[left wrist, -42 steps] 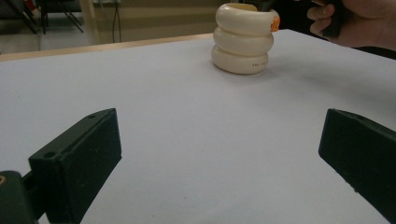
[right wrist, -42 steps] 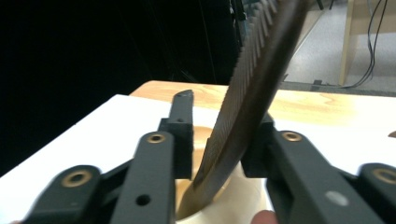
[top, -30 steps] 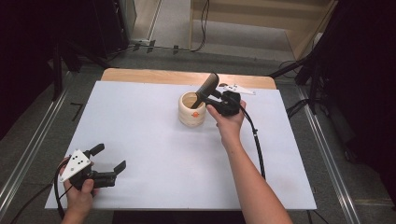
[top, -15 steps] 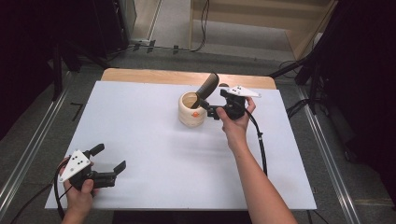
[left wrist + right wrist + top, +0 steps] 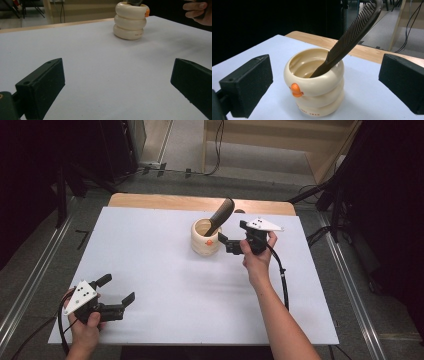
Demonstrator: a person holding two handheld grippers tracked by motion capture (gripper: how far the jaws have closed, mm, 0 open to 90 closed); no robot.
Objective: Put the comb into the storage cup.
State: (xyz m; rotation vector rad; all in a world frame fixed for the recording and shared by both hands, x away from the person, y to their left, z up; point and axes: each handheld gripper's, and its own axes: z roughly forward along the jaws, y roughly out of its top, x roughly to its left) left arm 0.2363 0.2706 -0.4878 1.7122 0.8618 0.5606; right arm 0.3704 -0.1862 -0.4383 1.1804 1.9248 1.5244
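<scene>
The left gripper [image 5: 116, 291], jaws matte black and blocky, gapes wide over smooth white tabletop [image 5: 150, 270]. Further off, the right gripper [image 5: 220, 240] has just been opening, nothing between its jaws; just ahead stands a glossy cream ring-stacked cup [image 5: 314, 82], a dark toothed comb [image 5: 352, 35] leaning inside.

I count one cup [image 5: 205, 238], cream-coloured, made of three stacked rings, with one small orange knob [image 5: 295, 90] on its side. It stands just in front of my right fingers [image 5: 404, 85], between them as that view looks, not touched. In the cup stands one dark comb [image 5: 352, 35], leaning. I count two grippers: the left gripper [image 5: 118, 292] and the right gripper [image 5: 223, 240], each with two black jaws. Two hands hold them, one each. There is one white table [image 5: 150, 250] under my left fingers [image 5: 41, 85].
</scene>
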